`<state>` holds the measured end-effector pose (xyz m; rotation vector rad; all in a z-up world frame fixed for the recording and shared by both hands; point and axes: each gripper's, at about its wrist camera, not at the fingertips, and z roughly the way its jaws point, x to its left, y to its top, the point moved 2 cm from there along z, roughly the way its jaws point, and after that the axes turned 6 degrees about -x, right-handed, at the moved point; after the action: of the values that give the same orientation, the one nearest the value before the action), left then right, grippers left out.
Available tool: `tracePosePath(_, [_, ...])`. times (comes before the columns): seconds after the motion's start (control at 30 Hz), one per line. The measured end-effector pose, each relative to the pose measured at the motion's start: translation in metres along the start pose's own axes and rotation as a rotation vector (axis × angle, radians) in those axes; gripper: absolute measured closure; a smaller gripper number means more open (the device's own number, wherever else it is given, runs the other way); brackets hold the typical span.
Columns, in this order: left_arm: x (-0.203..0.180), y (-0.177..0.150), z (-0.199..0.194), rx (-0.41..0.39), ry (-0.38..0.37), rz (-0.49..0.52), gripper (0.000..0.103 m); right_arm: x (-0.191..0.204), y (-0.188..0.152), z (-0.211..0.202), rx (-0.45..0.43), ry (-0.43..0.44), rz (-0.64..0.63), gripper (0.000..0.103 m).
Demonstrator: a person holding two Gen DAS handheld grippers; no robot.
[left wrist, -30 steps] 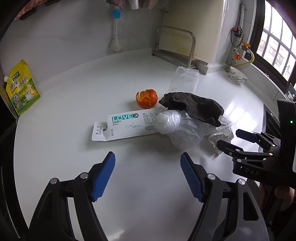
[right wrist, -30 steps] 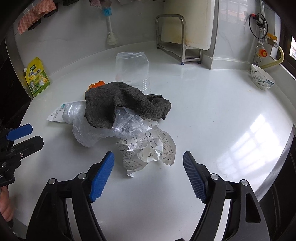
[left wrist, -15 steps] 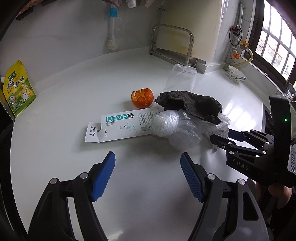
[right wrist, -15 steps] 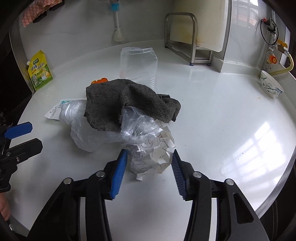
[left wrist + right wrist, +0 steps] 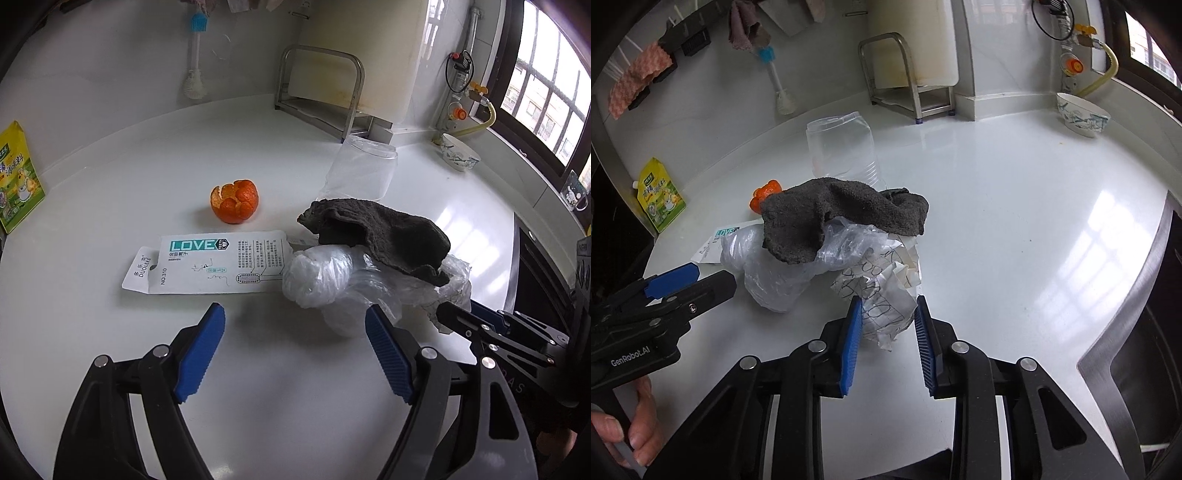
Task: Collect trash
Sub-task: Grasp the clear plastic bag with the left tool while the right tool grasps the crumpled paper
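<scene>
With our right gripper just closing around the crumpled scribbled white paper, we risk dragging the overlapping clear plastic bag.

We are looking at a home kitchen. A white counter runs along a white wall, and a steel rack at its back holds a pale cutting board. Left of the rack a bottle brush and cloths hang on the wall. Right of the rack we see a gas valve with a yellow hose, a patterned bowl and a barred window. Far left of the rack stands a yellow seasoning pouch.
</scene>
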<state>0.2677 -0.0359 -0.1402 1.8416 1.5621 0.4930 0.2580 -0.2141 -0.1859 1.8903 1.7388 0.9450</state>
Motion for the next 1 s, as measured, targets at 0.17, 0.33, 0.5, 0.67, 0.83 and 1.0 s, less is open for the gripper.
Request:
tracePosePath(0.17, [-0.018,-0.001,0.007,0.004,-0.023,0.008,0.026,-0.002,-0.005,-0.002,0.005,-0.008,-0.012,0.076])
tracePosePath(0.33, [-0.029,0.002,0.016,0.006,-0.035,0.003,0.026,-0.004,-0.007,-0.005,0.006,0.007,-0.015,0.076])
tracePosePath(0.5, [-0.03,0.005,0.024,0.012,-0.039,-0.005,0.041,-0.006,-0.007,-0.008,0.008,-0.004,-0.024,0.072])
tracePosePath(0.67, [-0.029,0.006,0.028,0.023,-0.035,-0.001,0.068,-0.007,-0.007,-0.015,-0.013,-0.015,-0.029,0.046])
tracePosePath(0.83, [-0.024,0.007,0.023,0.019,-0.04,-0.001,0.078,-0.005,-0.007,-0.013,-0.013,-0.037,-0.037,0.04])
tracePosePath(1.0, [-0.019,0.01,0.011,0.005,-0.036,0.012,0.08,-0.006,-0.002,-0.008,-0.024,-0.045,-0.018,0.044])
